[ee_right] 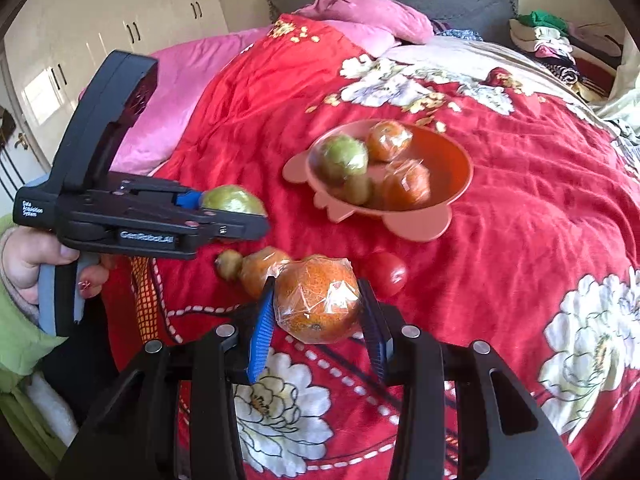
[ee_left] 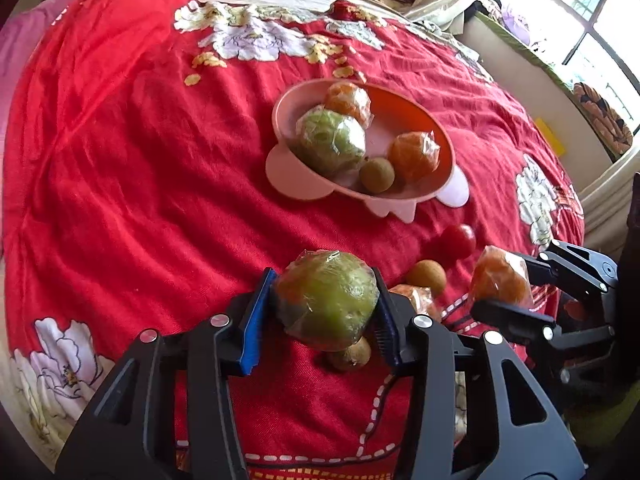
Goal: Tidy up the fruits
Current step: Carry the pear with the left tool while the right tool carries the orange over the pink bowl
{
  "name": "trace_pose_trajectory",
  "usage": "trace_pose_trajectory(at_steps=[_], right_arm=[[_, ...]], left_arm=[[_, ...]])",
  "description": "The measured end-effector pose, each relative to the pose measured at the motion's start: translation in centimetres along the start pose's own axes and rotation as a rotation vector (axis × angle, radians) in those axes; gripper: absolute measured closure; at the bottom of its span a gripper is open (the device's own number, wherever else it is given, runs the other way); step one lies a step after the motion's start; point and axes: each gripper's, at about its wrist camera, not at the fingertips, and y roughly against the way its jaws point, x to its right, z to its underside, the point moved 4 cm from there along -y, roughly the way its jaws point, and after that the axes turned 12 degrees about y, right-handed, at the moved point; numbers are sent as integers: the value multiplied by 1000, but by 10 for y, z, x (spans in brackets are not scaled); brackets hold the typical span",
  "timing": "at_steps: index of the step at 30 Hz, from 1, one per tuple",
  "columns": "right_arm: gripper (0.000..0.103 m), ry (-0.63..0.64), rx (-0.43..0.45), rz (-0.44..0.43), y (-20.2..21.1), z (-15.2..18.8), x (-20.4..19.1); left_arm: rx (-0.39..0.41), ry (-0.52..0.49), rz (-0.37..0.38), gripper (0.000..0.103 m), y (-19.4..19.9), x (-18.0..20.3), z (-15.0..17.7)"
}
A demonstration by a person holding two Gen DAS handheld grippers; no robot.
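Observation:
My left gripper (ee_left: pixel 323 280) is shut on a green fruit in plastic wrap (ee_left: pixel 328 308), its blue pads pressed against both sides. The right wrist view shows that green fruit (ee_right: pixel 232 200) held above the blanket. My right gripper (ee_right: pixel 318 286) is shut on a wrapped orange (ee_right: pixel 318 304), also lifted. A pink bowl (ee_left: pixel 280 120) farther up the bed holds a green fruit, two wrapped oranges and a small brown fruit. Loose on the blanket lie a red tomato (ee_right: pixel 386 278), another wrapped orange (ee_right: pixel 262 270) and small brown fruits (ee_left: pixel 426 276).
A red floral blanket (ee_left: pixel 140 180) covers the bed. Pink pillows (ee_right: pixel 360 12) lie at its head, with folded clothes (ee_right: pixel 544 36) at the back right. White wardrobes (ee_right: pixel 100 28) stand to the left, and a person's hand (ee_right: pixel 36 256) grips the left tool.

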Motion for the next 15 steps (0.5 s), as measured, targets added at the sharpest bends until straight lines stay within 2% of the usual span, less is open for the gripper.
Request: trace_pose_trajectory(at_steps=[15], right_arm=[[65,-16,51,55,17,-19,26]], left_arm=[[53,-32,17,66,16,24,-26]])
